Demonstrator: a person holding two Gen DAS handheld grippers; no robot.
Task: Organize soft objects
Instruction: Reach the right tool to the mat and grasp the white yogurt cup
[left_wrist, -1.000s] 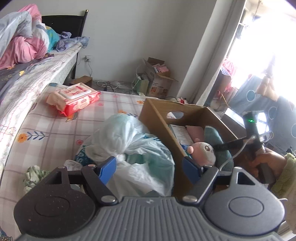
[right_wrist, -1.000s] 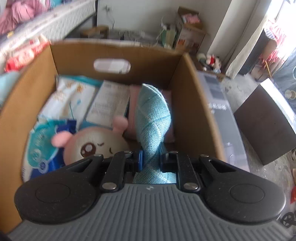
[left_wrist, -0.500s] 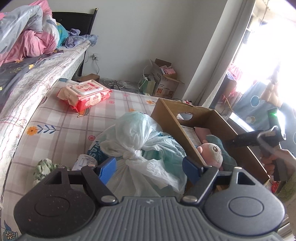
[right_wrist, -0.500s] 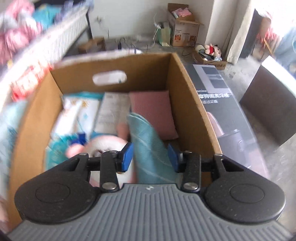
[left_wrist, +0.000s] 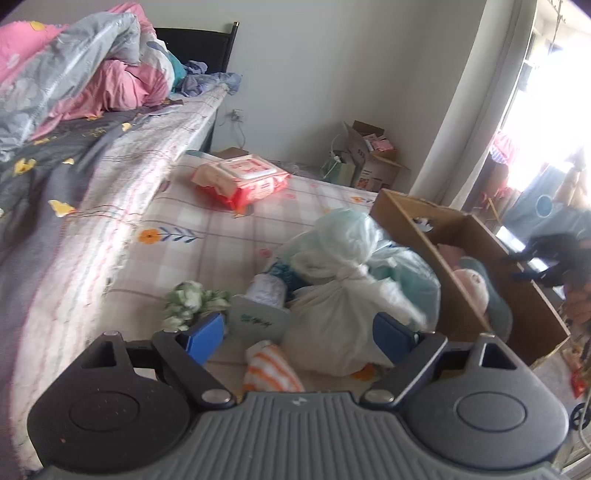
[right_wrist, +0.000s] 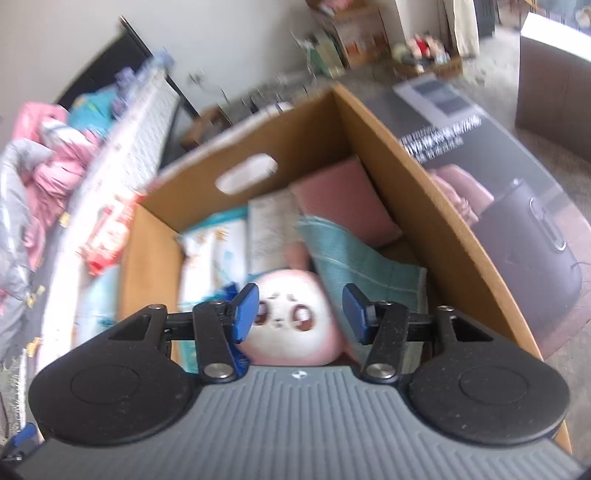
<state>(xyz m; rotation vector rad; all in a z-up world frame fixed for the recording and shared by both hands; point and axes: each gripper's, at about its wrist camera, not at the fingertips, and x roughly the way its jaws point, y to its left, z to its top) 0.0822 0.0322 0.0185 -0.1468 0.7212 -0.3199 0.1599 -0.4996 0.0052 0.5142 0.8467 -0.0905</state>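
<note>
From the left wrist, the left gripper (left_wrist: 297, 328) hangs over the checked mattress (left_wrist: 192, 221) with its jaws opening wide and nothing pinched between them. Below it, several soft things wait outside the cardboard box (left_wrist: 461, 280): a knotted plastic bag (left_wrist: 343, 288), an orange-striped cloth (left_wrist: 271, 369), a crumpled green cloth (left_wrist: 188, 302) and, farther off, a red wipes pack (left_wrist: 243, 179). By my reading, the sorting is partly done, with at least 4 items left. The right gripper (left_wrist: 550, 258) shows only as a dark blur past the box's far wall, and the small card-like pack beside the bag is hard to identify.

From the right wrist, the right gripper (right_wrist: 300, 308) sits above the open box (right_wrist: 436, 221), jaws opening and holding nothing. Inside lie a pink plush toy (right_wrist: 291, 314), a teal towel (right_wrist: 354, 258), a pink cushion (right_wrist: 343, 199) and flat white packs (right_wrist: 214, 254). Motion blur smears this view, and the box floor is hidden under its contents.
</note>
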